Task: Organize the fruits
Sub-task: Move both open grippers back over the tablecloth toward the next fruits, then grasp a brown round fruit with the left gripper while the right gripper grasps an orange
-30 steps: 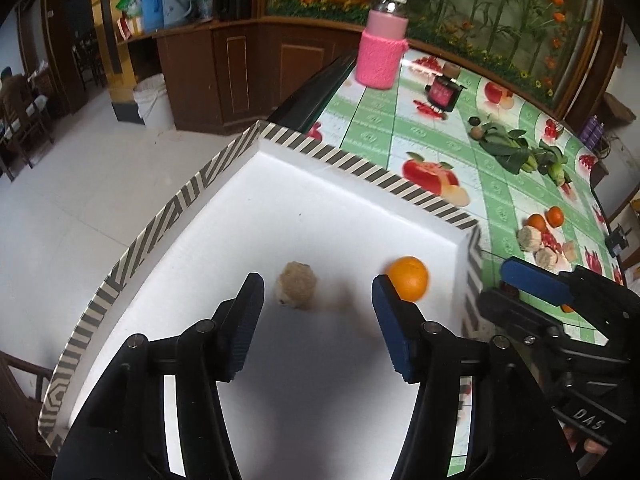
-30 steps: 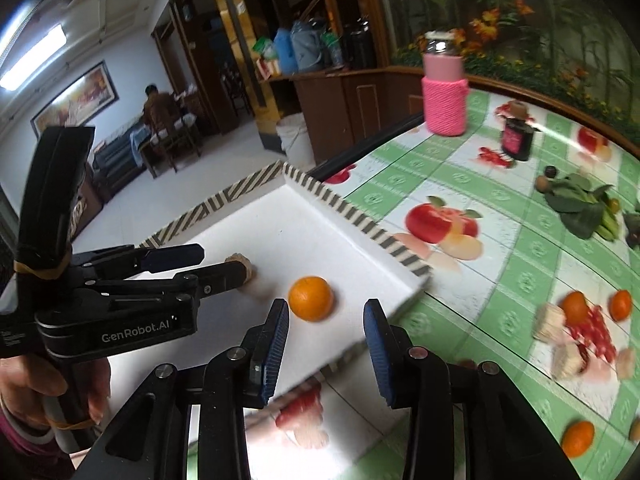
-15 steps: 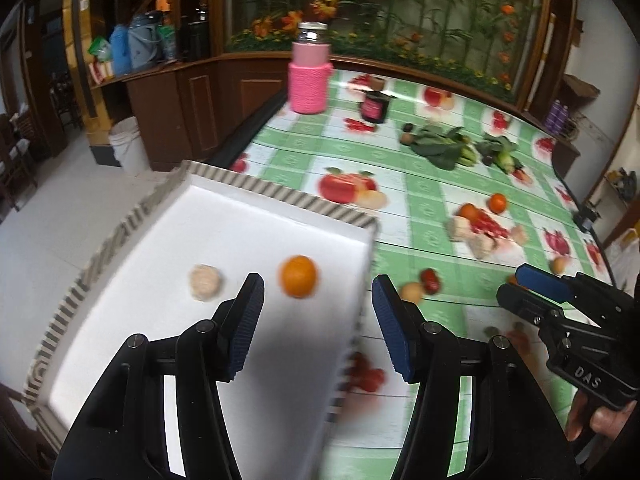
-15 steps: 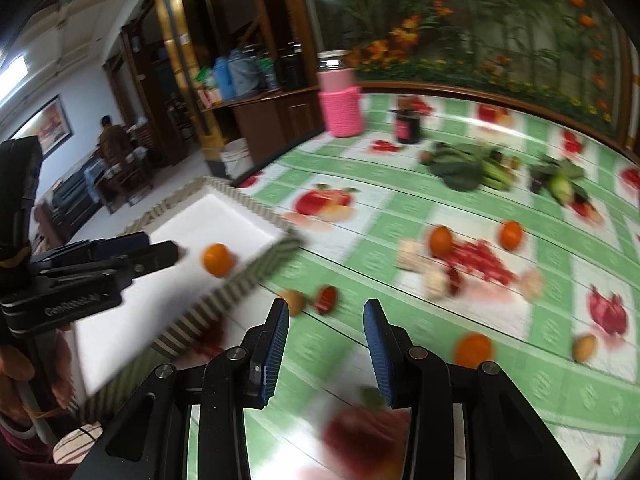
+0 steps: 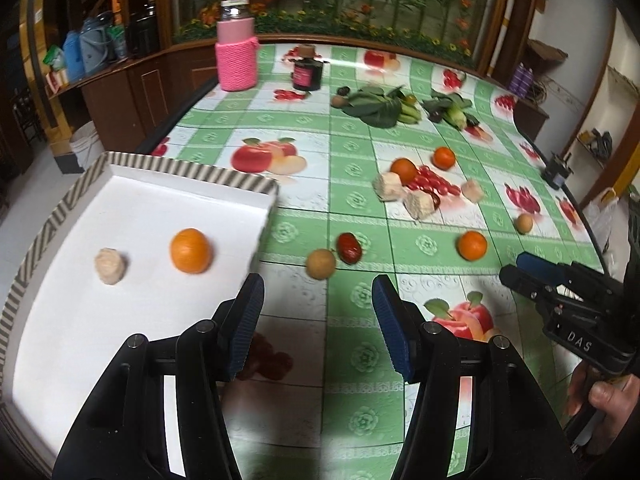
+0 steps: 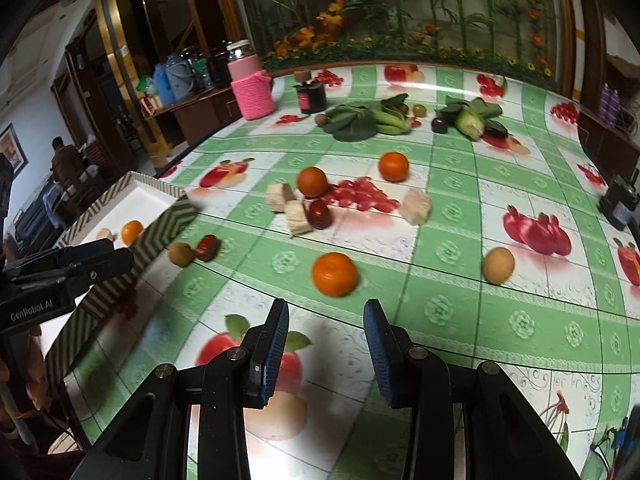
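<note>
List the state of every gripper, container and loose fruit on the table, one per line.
Left gripper: jaws open, empty.
Right gripper: jaws open, empty.
White tray: holds two items.
Orange in tray: resting inside.
Pale lump in tray: resting inside.
Nearest orange: loose on the tablecloth, ahead of the right gripper.
Red date: loose, outside the tray.
Pink-sleeved jar: upright, lid on.

A pink-sleeved jar (image 5: 236,52) stands at the far end of the bench (image 5: 348,344), with a small dark jar (image 5: 307,71) near it. Blue jugs (image 5: 86,54) sit on a wooden counter (image 5: 132,76) beyond, a white bucket (image 5: 82,147) below.
</note>
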A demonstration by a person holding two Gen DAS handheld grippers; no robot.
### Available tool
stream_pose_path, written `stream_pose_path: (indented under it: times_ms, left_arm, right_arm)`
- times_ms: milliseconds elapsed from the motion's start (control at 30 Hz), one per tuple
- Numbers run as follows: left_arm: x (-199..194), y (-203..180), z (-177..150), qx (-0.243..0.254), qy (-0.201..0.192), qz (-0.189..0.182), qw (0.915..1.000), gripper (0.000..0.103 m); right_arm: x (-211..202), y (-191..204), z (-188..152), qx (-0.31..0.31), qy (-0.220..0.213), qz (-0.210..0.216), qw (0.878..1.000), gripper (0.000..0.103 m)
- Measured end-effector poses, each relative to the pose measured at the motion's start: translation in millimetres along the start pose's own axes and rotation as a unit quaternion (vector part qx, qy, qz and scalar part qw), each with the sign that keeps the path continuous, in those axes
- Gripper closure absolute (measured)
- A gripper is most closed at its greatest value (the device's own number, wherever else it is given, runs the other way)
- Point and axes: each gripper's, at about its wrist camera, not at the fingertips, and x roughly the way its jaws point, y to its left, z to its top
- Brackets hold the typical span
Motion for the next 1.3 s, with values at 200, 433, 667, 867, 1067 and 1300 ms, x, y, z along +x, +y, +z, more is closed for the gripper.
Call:
stream_pose_path:
  times_ms: [200, 433, 667, 867, 1067, 1300]
  left_arm:
    - [15.3, -6.1, -4.8, 0.009, 0.011, -0.022, 0.9997, 0.047]
    - [40.4, -2.4, -9.9, 0.023, 0.039, -0.021, 0.9987, 0.047]
    - [44.7, 11.6, -8.3, 0.028, 0.033, -0.004, 0.9991, 0.047]
    - [47.3, 0.4, -3.4, 0.044, 0.039, -0.023, 0.998, 0.047]
    - [57.0, -6.4, 3.0, 0.061, 0.042, -0.02, 0.9971, 0.047]
    - [60.3, -7.0, 7.3, 0.068, 0.042, -0.019, 0.9966, 0.047]
  right_arm:
    - [3.5, -3.4, -1.1, 0.003, 0.002, 0.004, 1.0, 0.065]
    - [7.6, -1.0, 0.6, 0.003, 0.003, 0.007, 1.0, 0.065]
    - [13.9, 1.7, 6.4, -0.001, 0.005, 0.004, 1.0, 0.065]
    - [19.7, 1.2, 11.7, -0.005, 0.008, -0.003, 1.0, 0.065]
    - [25.8, -5.5, 13.0, 0.0, 0.013, -0.008, 1.0, 0.065]
    - [34.7, -9.4, 15.8, 0.002, 0.019, -0.004, 1.0, 0.065]
